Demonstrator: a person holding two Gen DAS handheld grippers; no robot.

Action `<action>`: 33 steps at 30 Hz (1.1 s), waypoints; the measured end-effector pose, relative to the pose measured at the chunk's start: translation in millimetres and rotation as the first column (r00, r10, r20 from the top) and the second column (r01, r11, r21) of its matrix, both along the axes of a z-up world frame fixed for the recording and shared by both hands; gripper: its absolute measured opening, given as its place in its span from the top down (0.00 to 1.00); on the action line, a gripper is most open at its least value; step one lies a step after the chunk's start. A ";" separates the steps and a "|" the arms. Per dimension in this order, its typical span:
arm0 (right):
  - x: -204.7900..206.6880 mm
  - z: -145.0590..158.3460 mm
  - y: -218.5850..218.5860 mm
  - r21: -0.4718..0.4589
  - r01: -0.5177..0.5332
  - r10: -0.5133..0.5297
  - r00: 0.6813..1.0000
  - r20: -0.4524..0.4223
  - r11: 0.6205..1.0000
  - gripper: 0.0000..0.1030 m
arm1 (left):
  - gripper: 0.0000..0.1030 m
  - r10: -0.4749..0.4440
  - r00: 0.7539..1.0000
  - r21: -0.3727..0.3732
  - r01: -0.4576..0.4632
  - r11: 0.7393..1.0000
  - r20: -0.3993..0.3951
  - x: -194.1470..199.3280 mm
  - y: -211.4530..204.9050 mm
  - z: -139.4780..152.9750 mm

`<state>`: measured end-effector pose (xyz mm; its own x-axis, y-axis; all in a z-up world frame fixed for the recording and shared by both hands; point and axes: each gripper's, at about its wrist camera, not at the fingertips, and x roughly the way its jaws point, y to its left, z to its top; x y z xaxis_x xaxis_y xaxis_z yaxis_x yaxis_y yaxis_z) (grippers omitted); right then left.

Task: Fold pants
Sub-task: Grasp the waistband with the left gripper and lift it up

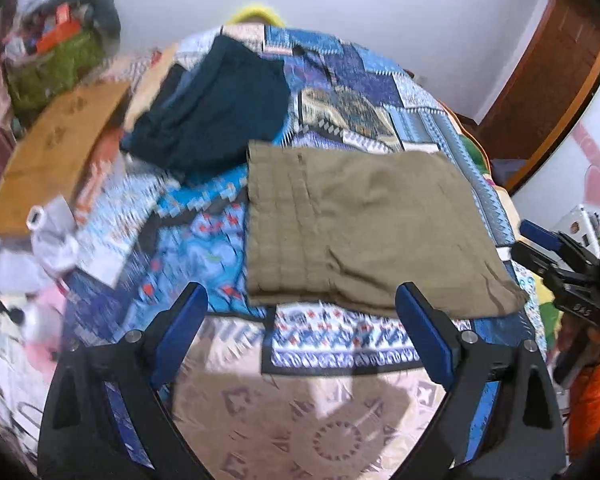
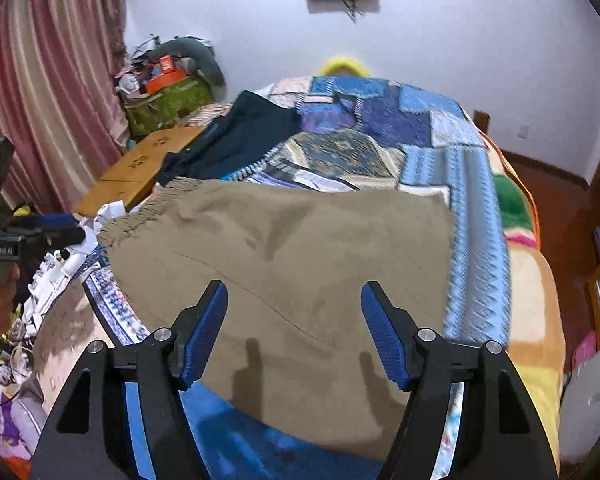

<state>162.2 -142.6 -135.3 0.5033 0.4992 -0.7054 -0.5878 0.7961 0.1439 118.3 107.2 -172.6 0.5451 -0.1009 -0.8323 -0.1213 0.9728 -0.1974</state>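
The left claw [image 1: 300,320] is held spread wide and empty above the patchwork blue quilted bed cover [image 1: 356,80], just short of the near edge of the olive-khaki folded cloth pants [image 1: 356,220]. The right claw [image 2: 294,328] is likewise released, gripping nothing, and hangs over the near part of the same pants [image 2: 284,264], where its shadow is cast. The pants are laid flat in a compact rectangle on the bed cover, the gathered elastic waistband [image 2: 148,212] turned toward the wooden board [image 2: 140,168]. Beyond the pants a dark navy crumpled garment [image 1: 216,108] is seen, its edge close to their far corner. A further fold is judged likely. If only the top layer is pinched, the stack may be peeled apart; the loose near corner may also be dragged askew.
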 end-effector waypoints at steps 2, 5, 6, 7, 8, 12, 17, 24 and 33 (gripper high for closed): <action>0.2 -7.2 9.4 -0.002 -0.021 0.021 1.000 -0.014 1.000 0.36 | 0.07 -0.004 1.000 -0.046 0.003 0.999 -0.026 -1.6 -1.3 -8.0; 1.5 -21.9 21.6 -0.025 -0.040 0.039 0.999 -0.035 0.999 0.36 | 0.07 -0.025 0.998 -0.149 0.015 0.989 -0.066 -1.9 -3.2 -21.6; 1.5 -25.0 23.6 -0.030 -0.043 0.042 0.998 -0.040 0.999 0.36 | 0.07 -0.032 0.997 -0.181 0.018 0.983 -0.076 -1.4 -4.6 -25.6; 1.5 -31.2 26.4 -0.035 -0.053 0.051 0.997 -0.056 0.998 0.36 | 0.07 -0.038 0.996 -0.198 0.021 0.980 -0.079 -0.9 -6.0 -27.6; 0.6 -33.1 27.4 -0.039 -0.057 0.055 0.996 -0.065 0.998 0.36 | 0.07 -0.043 0.996 -0.207 0.026 0.978 -0.078 0.0 -8.1 -28.7; 2.0 -40.3 24.2 -0.011 -0.054 0.053 0.994 -0.099 0.998 0.36 | 0.07 -0.073 0.995 -0.282 0.050 0.958 -0.071 7.9 -13.1 -31.2; 2.8 -46.2 22.2 0.017 -0.050 0.052 0.990 -0.128 0.999 0.36 | 0.05 -0.072 0.996 -0.359 0.046 0.932 -0.058 26.1 -12.5 -37.9; 0.3 -47.5 21.5 0.023 -0.052 0.055 0.989 -0.136 0.998 0.36 | 0.06 0.016 0.999 -0.416 -0.033 0.909 -0.044 46.4 0.2 -46.1; 2.4 -46.8 17.6 0.041 -0.043 0.049 0.987 -0.151 0.998 0.35 | 0.62 0.133 0.991 -0.196 -0.135 0.971 -0.020 45.0 1.0 -39.4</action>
